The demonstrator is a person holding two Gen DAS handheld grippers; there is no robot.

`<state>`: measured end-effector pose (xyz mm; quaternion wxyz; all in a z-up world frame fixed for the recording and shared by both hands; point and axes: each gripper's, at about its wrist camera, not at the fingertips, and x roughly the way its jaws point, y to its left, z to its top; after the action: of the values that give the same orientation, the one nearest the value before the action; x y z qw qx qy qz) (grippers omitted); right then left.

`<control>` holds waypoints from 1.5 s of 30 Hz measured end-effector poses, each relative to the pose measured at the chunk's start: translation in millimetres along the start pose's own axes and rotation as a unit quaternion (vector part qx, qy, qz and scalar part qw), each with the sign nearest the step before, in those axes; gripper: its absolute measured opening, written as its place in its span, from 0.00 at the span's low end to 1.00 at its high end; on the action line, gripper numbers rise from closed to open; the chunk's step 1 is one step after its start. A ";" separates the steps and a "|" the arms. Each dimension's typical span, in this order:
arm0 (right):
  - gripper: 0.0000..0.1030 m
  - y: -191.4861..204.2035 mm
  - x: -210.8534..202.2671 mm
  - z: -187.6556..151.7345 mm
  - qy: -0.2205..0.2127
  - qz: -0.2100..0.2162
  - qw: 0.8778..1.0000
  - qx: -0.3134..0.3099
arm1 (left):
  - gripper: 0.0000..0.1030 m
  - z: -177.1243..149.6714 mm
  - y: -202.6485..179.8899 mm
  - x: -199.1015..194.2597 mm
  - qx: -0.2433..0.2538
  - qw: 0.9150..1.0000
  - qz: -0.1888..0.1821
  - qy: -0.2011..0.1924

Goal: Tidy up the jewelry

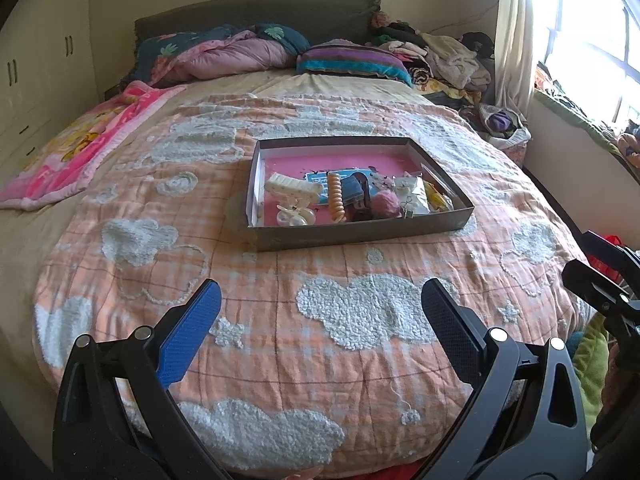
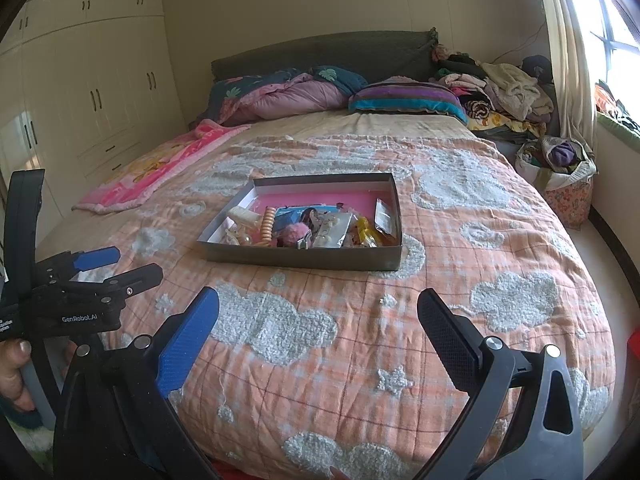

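left tongs (image 1: 320,300) wide open, empty, right tongs (image 2: 318,310) likewise

I cannot tell what the small things in the box (image 1: 360,236) are; they lie piled together, and its near wall hides their lower parts. The window (image 1: 592,40) is washed out white. My right gripper (image 1: 600,276) is cut off by the picture's edge. The hand (image 2: 16,376) shows only a few fingers at the edge.
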<state>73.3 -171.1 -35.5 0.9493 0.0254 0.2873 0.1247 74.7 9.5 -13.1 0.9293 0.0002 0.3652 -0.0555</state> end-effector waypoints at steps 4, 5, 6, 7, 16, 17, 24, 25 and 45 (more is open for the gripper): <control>0.96 -0.1 0.1 0.0 0.000 0.000 1.000 -0.001 | 0.91 0.1 0.5 0.0 0.002 1.000 0.003 -0.001; 0.96 -0.6 0.1 -0.2 0.000 0.000 1.000 0.000 | 0.91 0.2 0.6 -0.3 0.002 1.000 0.004 -0.001; 0.96 -0.9 -0.1 -0.3 0.001 0.000 1.000 0.000 | 0.91 0.2 0.9 -0.3 0.002 1.000 0.005 -0.001; 0.96 -1.1 -0.6 -0.4 0.000 0.000 1.000 0.000 | 0.91 0.1 1.0 -0.8 0.001 1.000 0.004 -0.001; 0.96 -1.9 -0.9 -0.6 0.001 0.000 1.000 0.000 | 0.91 0.0 2.7 -1.8 0.001 1.000 0.005 -0.002; 0.96 -1.4 -0.6 -0.4 0.001 0.000 1.000 0.001 | 0.91 0.0 2.5 -2.1 0.001 1.000 0.005 -0.002; 0.96 -1.5 -1.5 -0.5 0.001 -0.001 1.000 0.000 | 0.91 -0.1 2.2 -2.5 0.001 1.000 0.005 -0.002; 0.96 -0.8 -0.7 -0.4 0.001 0.000 1.000 0.000 | 0.91 0.1 2.9 -2.9 0.002 1.000 0.005 -0.002; 0.96 -9.1 -2.1 -1.4 0.002 -0.011 1.000 0.006 | 0.91 -2.7 4.7 10.4 -0.013 0.999 0.025 0.022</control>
<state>72.9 -180.5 -36.7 0.9499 0.0271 0.2905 0.1124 80.9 13.2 -22.3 0.9220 -0.0017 0.3862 -0.0270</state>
